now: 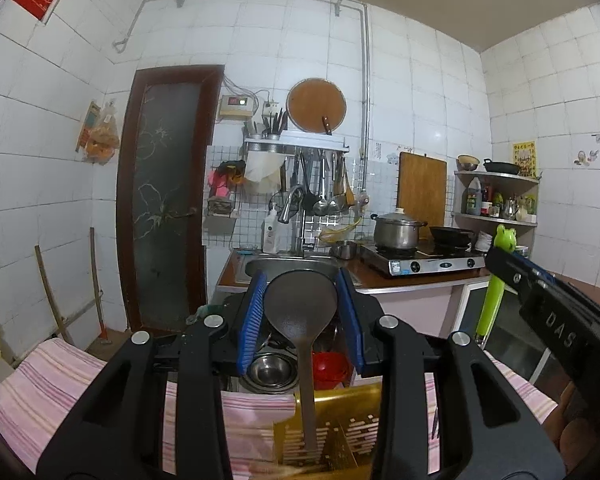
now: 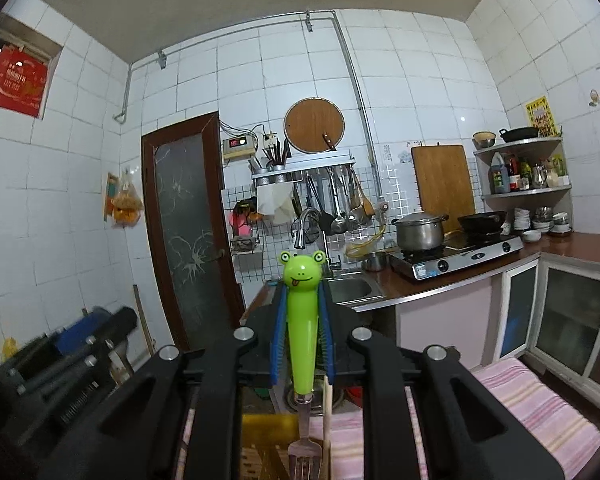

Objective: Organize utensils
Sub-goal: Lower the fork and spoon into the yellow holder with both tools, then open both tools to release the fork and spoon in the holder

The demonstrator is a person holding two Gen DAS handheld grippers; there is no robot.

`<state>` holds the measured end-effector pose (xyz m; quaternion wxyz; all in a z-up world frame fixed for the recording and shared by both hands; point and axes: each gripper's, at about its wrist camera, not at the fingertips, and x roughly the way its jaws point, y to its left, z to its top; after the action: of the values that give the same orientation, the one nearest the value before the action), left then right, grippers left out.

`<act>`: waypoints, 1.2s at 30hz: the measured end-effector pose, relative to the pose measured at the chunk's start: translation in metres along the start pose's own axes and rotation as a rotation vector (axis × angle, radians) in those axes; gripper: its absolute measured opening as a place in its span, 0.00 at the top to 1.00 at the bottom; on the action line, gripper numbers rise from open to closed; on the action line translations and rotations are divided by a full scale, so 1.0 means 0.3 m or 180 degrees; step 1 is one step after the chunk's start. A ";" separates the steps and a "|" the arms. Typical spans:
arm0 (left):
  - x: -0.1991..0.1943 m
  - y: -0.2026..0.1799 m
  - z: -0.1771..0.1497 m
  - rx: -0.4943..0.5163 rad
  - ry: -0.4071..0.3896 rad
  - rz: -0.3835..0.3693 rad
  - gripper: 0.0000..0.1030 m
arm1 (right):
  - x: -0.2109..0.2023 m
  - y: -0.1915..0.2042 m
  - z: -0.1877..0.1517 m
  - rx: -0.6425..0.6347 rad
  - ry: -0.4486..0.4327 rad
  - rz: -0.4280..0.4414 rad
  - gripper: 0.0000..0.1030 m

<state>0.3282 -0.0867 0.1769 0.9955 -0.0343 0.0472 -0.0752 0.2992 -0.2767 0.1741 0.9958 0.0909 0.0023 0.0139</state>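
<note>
My left gripper (image 1: 301, 312) has its blue pads shut on the wide head of a dark brown spatula (image 1: 300, 312). The spatula's handle hangs down into a yellow slotted utensil holder (image 1: 332, 432) below. My right gripper (image 2: 302, 336) is shut on the green frog-shaped handle of a fork (image 2: 301, 320). The fork's metal tines (image 2: 304, 456) point down over the yellow holder (image 2: 260, 436). A pale wooden stick (image 2: 327, 420) stands beside the fork. The right gripper and frog fork also show at the right of the left wrist view (image 1: 496, 280).
A pink striped cloth (image 1: 60, 380) covers the surface under the holder. Steel bowls (image 1: 270, 368) and a red bowl (image 1: 330, 366) sit behind it. Further back are a sink (image 1: 292, 266), a gas stove (image 1: 420, 260) with a pot (image 1: 396, 230), hanging utensils (image 1: 324, 188) and corner shelves (image 1: 496, 196).
</note>
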 end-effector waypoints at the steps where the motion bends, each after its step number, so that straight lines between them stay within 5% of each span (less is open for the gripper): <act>1: 0.017 0.000 -0.010 0.0009 0.0019 0.0001 0.66 | 0.024 -0.003 -0.012 0.0018 0.0008 0.0009 0.85; 12: 0.175 0.017 -0.218 0.0154 0.0358 0.0108 0.66 | 0.151 -0.054 -0.253 0.0080 0.0383 0.0044 0.85; 18: 0.188 0.072 -0.245 -0.0011 0.0569 0.0140 0.66 | 0.163 -0.049 -0.314 -0.0109 0.0669 0.0052 0.83; 20: 0.165 0.085 -0.230 -0.0043 0.0611 0.0146 0.50 | 0.158 -0.047 -0.317 -0.0162 0.0771 0.0023 0.83; 22: 0.112 0.105 -0.204 -0.0111 0.0559 0.0146 0.36 | 0.134 -0.052 -0.301 -0.0229 0.0817 -0.0036 0.65; 23: 0.076 0.115 -0.187 -0.0132 0.0525 0.0137 0.25 | 0.116 -0.056 -0.286 -0.0244 0.0799 -0.0068 0.43; 24: 0.035 0.124 -0.169 -0.0136 0.0492 0.0148 0.20 | 0.084 -0.061 -0.265 -0.0261 0.0758 -0.0115 0.37; 28: -0.106 0.142 -0.106 -0.0074 0.0432 0.0169 0.05 | -0.025 -0.079 -0.197 -0.0336 0.0824 -0.0266 0.27; 30: -0.173 0.154 -0.085 -0.0049 0.0446 0.0145 0.05 | -0.096 -0.083 -0.179 -0.0357 0.0832 -0.0340 0.17; 36: -0.341 0.194 -0.123 0.0121 0.0677 0.0249 0.05 | -0.286 -0.078 -0.196 -0.0387 0.0954 -0.0408 0.10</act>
<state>0.2324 -0.0158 0.1451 0.9875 -0.0055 0.1523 -0.0404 0.2136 -0.2914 0.1123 0.9868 0.0270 0.1557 -0.0361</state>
